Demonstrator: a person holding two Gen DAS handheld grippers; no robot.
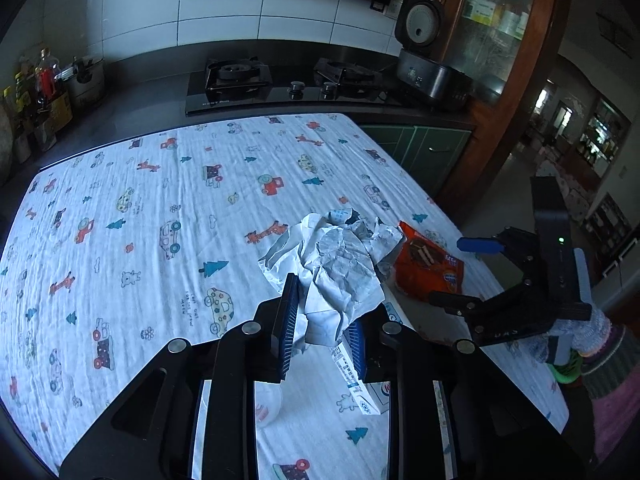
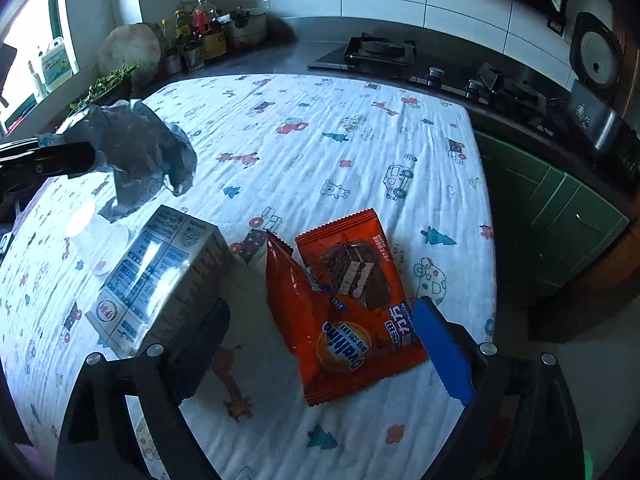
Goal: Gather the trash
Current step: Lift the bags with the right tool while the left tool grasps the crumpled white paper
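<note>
Pinching a crumpled paper wrapper (image 1: 340, 268) between its blue pads, the left gripper (image 1: 320, 332) holds it lifted above the patterned tablecloth (image 1: 140, 208); the left wrist view shows the paper bunched up over the fingers and hiding most of what lies below. The right wrist view gives what that one cannot: a carton (image 2: 160, 276) lying on its side on the cloth, a small clear plastic cup (image 2: 94, 236) just beyond it, and an orange snack wrapper (image 2: 352, 308) lying between the right gripper's (image 2: 320, 344) wide-apart fingers, with nothing clamped. From the left view the right gripper hangs near the table's right edge, just beside the orange wrapper, though whether it touches the cloth is hard to judge. A gas stove (image 1: 288, 80) and rice cooker (image 1: 428, 60) stand on the counter behind
</note>
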